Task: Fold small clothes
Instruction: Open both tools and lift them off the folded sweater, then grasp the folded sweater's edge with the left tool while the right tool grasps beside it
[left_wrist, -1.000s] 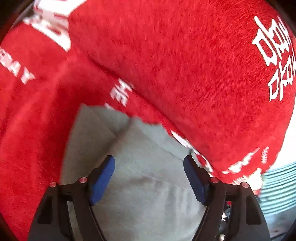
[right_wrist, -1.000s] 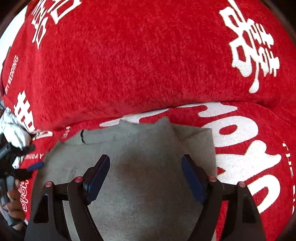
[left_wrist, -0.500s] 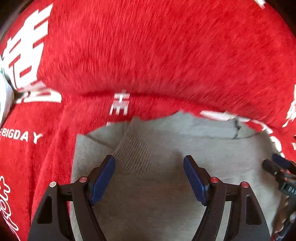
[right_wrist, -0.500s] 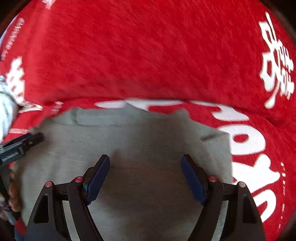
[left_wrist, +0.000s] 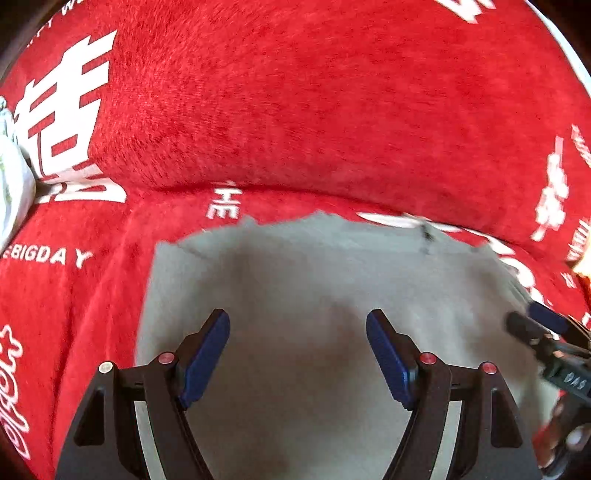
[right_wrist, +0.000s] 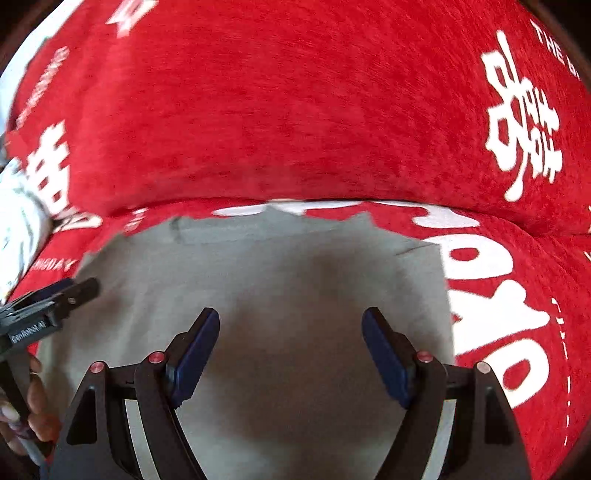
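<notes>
Surface: red plush cover (left_wrist: 295, 110) printed with white characters and lettering; we see it fold into a raised cushion behind a flatter seat part.
Garment: grey knit garment (left_wrist: 314, 295) lies spread flat on the seat part, its far edge close below the crease where the cushion rises.
Garment edges: in the left wrist view its left edge runs straight down beside the red cover; in the right wrist view (right_wrist: 295, 288) its right edge ends just short of the big white letters. The far edge looks uneven, with a small dark mark near one corner.
Left tool: left tool (left_wrist: 297, 354) hangs over the grey cloth, blue pads spread wide, nothing between them; we see no pad pressing on fabric.
Right tool: right tool (right_wrist: 290, 352) likewise wide apart over the garment, gripping nothing.
Neighbours: each tool shows at the edge of the other's view, over the garment's side; a hand (right_wrist: 33, 406) holds the left one.
Open room: bare red cover lies free on both sides of the garment; a pale bundle (left_wrist: 11, 184) sits at the far left.
</notes>
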